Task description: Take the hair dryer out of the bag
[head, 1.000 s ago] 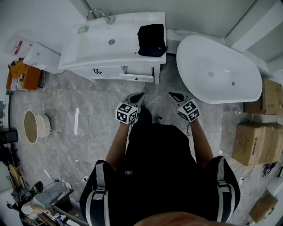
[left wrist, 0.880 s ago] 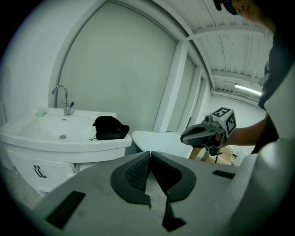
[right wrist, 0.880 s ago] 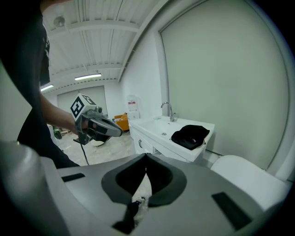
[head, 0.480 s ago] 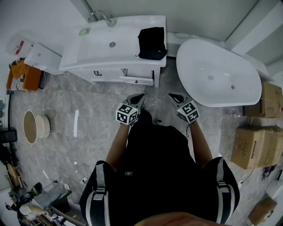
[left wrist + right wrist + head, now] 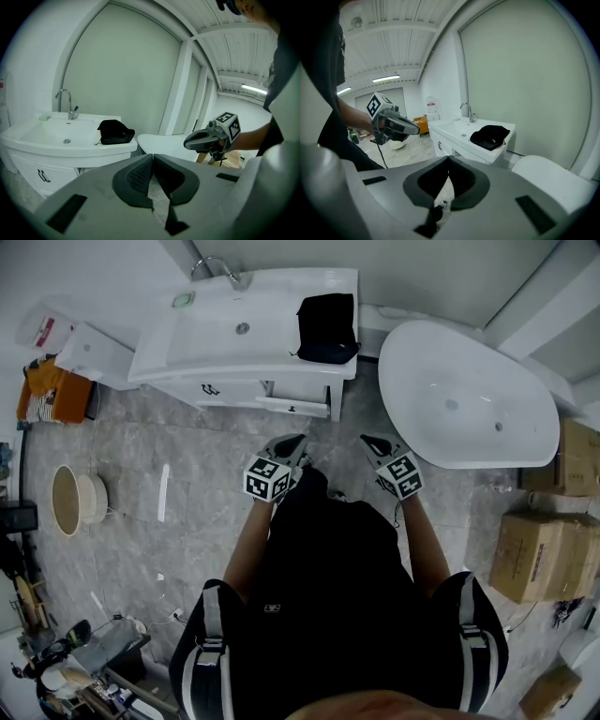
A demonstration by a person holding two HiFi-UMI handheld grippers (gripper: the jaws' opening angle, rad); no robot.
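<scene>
A black drawstring bag lies on the right end of the white washbasin counter; the left gripper view shows the bag and so does the right gripper view, bag. The hair dryer is not visible. My left gripper and right gripper hover side by side over the floor, well short of the counter. Both are shut with nothing between the jaws, as seen on the left gripper and right gripper.
A white bathtub stands right of the counter. A faucet rises at the basin's back. A drawer under the counter is slightly pulled out. Cardboard boxes sit at right, a round basket and clutter at left.
The head view has shifted slightly, so counter and tub sit a little lower and to the right in the picture. Both grippers stay where they were, still shut.
</scene>
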